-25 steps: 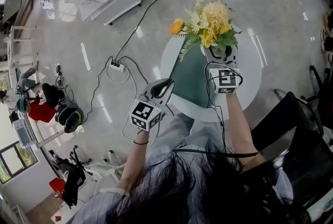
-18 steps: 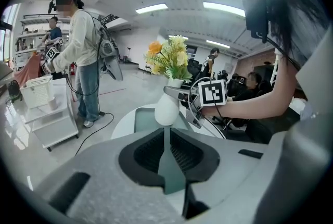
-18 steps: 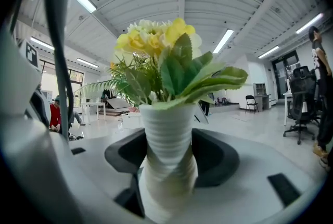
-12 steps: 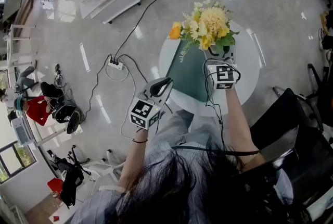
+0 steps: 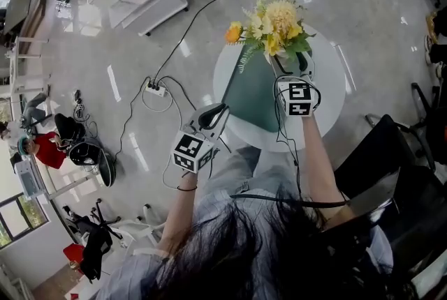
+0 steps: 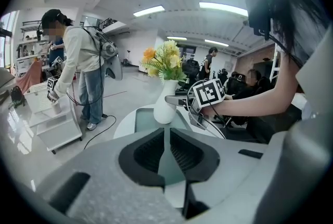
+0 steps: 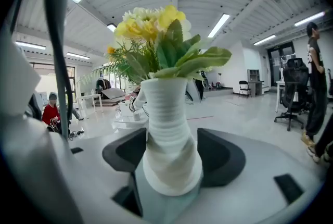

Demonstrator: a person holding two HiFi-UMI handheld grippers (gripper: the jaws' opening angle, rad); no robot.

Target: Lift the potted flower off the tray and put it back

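Most of the task looks done: the white ribbed vase of yellow and orange flowers (image 7: 169, 139) stands on the dark green flat tray (image 5: 251, 100), so release is in hand. Next comes a straight pull-back without nudging it. Left gripper (image 5: 215, 113) hangs short of the round white table (image 5: 328, 100), jaws together, empty; right gripper (image 5: 292, 68) brackets the vase's waist, jaws wide and just been opening, pads seemingly off it.

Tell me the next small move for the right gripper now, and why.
Probably draw the right gripper straight back from the vase. The vase stands upright on the green tray, and the jaws have just been opening: one jaw stands clear of the vase, the other close beside it. Backing out straight should avoid tipping it.
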